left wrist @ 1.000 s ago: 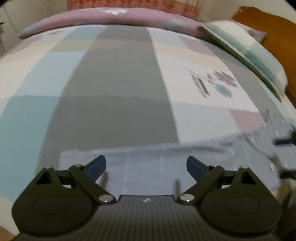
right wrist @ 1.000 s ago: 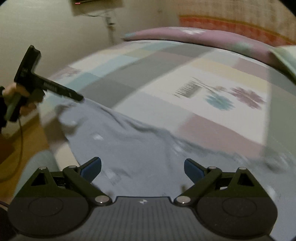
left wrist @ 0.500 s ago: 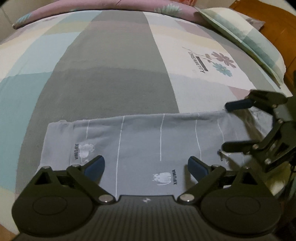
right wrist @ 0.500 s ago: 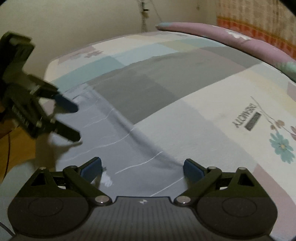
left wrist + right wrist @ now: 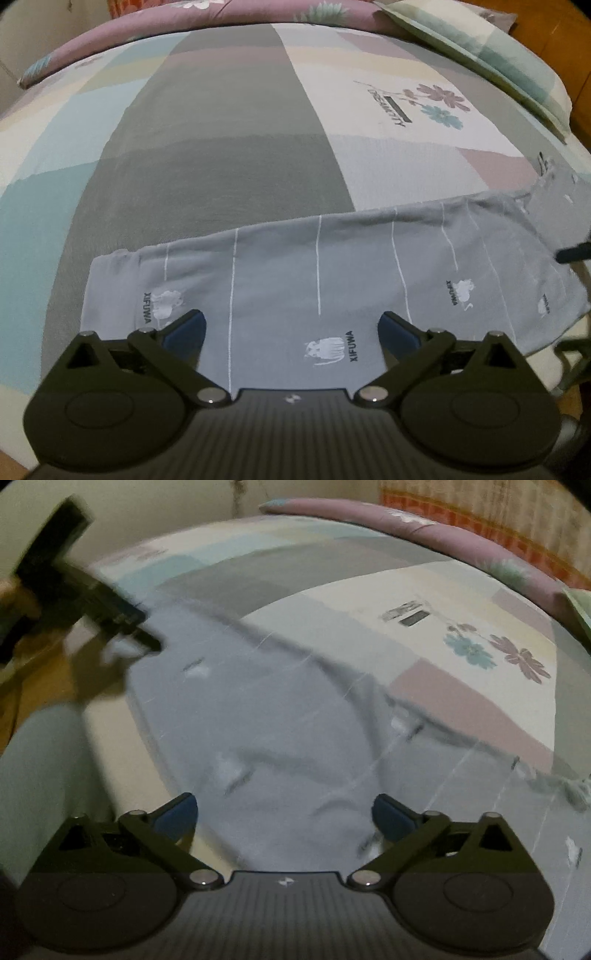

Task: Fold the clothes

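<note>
Half a second ago the right gripper's black fingers stood large at the right of the left wrist view; now only one dark fingertip (image 5: 574, 254) shows at that edge, and the garment there is more rumpled.

Left gripper (image 5: 291, 330) hovers with its blue-padded jaws wide apart and empty, low over the grey cotton garment with thin white stripes and small white animal prints (image 5: 317, 273). That garment lies flat along the near edge of the bed, one end toward the near left corner, the other bunched toward the right edge. Nothing lies between the gripper and the cloth.

Right gripper (image 5: 284, 812) is likewise spread wide and holds nothing, close above a wrinkled stretch of the same garment.

Only the right wrist view, blurred by motion, shows the left gripper from outside, at the garment's far left end, with a blurred hand (image 5: 14, 594) behind it and brown flooring (image 5: 26, 679) below. Only the left wrist view reads the prints sharply.

Beyond lies the patchwork bedsheet of grey, teal, cream and mauve panels with a flower print (image 5: 229, 162), a mauve bolster (image 5: 221, 14) along the far edge, a pale green checked pillow (image 5: 498, 48) at the far right corner, and a cream wall (image 5: 155, 513).
</note>
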The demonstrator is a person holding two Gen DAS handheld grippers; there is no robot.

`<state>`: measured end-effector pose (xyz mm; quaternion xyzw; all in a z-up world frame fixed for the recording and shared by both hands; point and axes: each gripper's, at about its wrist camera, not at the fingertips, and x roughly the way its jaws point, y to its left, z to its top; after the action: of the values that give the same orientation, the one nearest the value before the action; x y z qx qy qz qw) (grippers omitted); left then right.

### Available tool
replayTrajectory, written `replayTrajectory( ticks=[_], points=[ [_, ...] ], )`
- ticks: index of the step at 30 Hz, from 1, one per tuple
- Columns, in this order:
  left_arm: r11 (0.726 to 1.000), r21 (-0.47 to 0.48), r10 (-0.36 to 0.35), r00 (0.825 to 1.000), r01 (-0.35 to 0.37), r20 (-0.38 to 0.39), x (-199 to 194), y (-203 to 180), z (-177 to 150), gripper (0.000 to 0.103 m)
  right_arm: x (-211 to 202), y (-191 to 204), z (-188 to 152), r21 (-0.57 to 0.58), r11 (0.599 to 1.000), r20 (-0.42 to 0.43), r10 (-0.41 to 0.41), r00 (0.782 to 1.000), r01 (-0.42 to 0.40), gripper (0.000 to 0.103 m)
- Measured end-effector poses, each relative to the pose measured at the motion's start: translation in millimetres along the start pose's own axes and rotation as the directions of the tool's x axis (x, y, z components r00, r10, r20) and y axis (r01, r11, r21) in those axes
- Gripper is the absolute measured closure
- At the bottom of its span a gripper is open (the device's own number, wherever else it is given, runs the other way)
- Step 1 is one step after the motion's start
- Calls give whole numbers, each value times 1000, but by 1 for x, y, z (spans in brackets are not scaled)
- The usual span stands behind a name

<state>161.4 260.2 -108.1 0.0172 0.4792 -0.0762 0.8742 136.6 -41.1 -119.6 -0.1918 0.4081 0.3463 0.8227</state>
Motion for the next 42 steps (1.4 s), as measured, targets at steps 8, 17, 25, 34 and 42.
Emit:
replayTrajectory(
  ticks=[8,17,25,34,42],
  points=[
    [1000,-4,11,1000,-12,-11,1,-2,3,2,-23,-56,-19,252,965,25,-83,996,74,0],
    [996,88,-15,1000,15,2,-12,-30,13,2,-9,-72,7,257,966,154,-1,988,-39,1],
    [998,60,-14,999,16,-34,6,-25,7,1,29,-87,35,248,969,130,-46,991,12,0],
    [998,62,2,999,0,-33,7,-25,4,1,-31,-82,2,225,967,105,-142,984,116,0],
    [998,63,5,1000,-3,-26,8,-24,4,0,-62,-92,-90,330,923,-19,-204,979,199,0]
  ],
)
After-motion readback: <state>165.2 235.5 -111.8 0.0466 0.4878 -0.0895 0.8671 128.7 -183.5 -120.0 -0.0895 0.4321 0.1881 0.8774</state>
